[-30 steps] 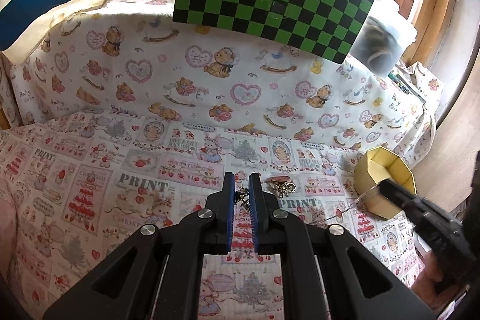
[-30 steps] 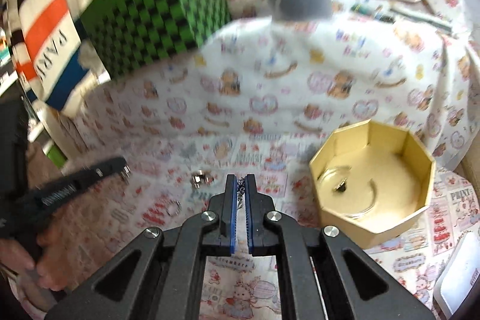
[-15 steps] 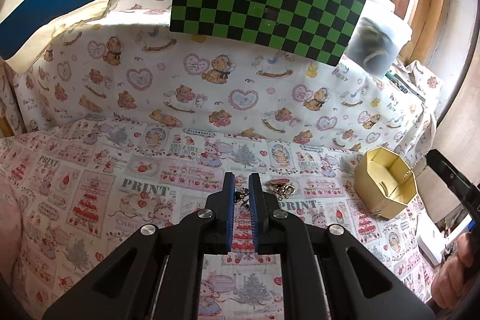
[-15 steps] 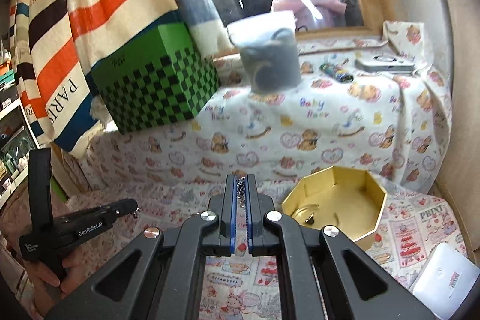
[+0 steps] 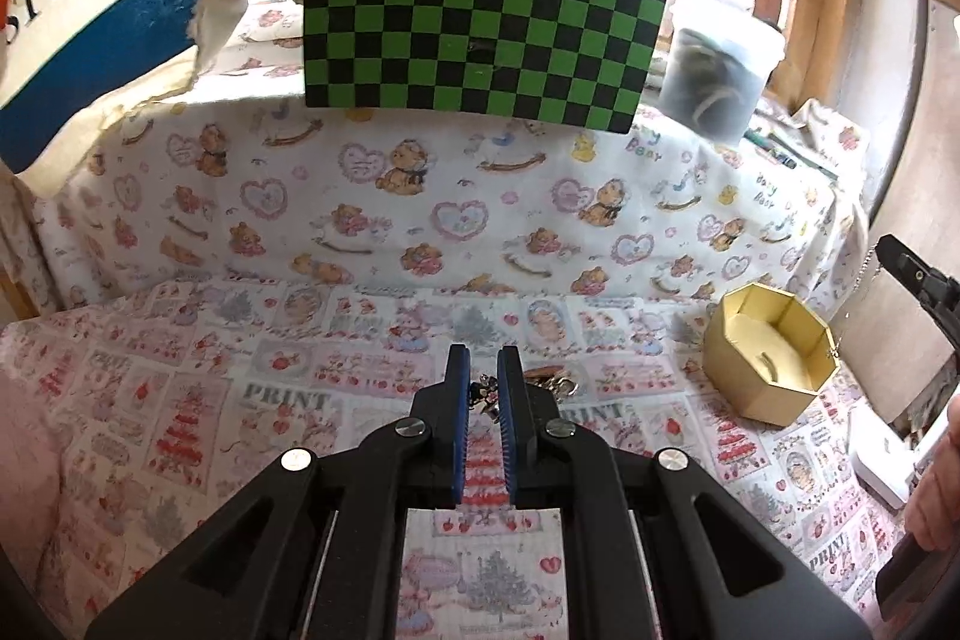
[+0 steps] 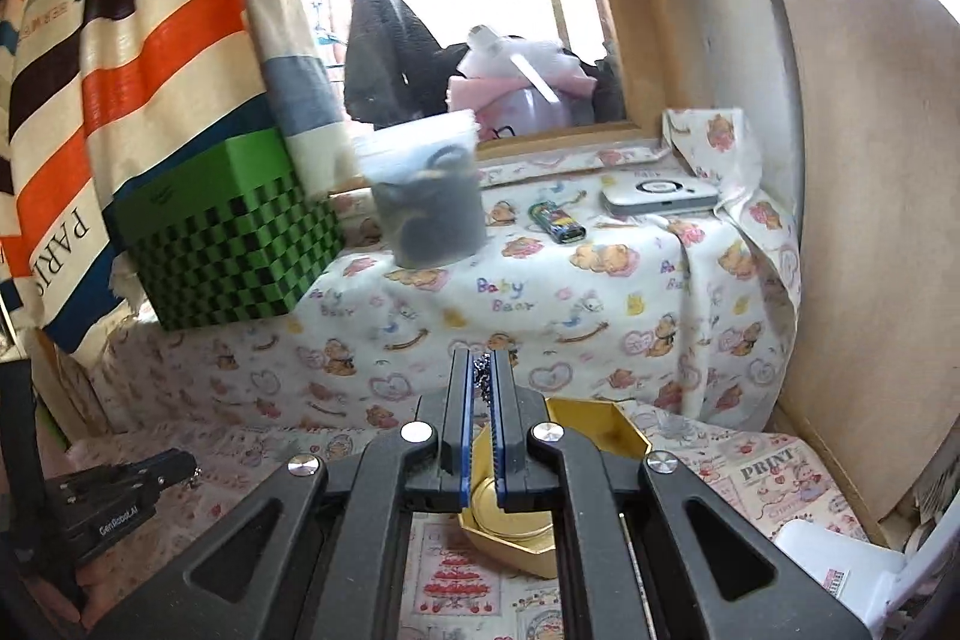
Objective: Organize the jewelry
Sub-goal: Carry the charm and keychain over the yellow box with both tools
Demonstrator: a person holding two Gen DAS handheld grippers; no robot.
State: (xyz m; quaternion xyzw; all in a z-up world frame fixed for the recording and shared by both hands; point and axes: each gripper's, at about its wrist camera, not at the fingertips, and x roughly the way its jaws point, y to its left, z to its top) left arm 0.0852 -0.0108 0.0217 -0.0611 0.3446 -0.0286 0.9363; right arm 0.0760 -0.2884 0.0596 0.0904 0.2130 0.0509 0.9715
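The left tool (image 5: 482, 381) pinched a small dark metal trinket (image 5: 483, 396), perhaps an earring, above the print-cloth surface (image 5: 180, 400). The right tool (image 6: 480, 383) clamped a fine silver chain (image 6: 480, 370) over the octagonal gold box (image 6: 606, 430); only the left view showed the chain dangling.

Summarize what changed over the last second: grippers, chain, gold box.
The right gripper rose and tipped up, shut on a thin chain; the gold octagonal box slid from mid-frame to beneath its fingers in its own view. In the left view it drew back to the right edge, the chain now hanging over the box. The left gripper barely moved and stays shut on a small dark jewelry piece. Box, cloth and the loose clasp piece stayed put.
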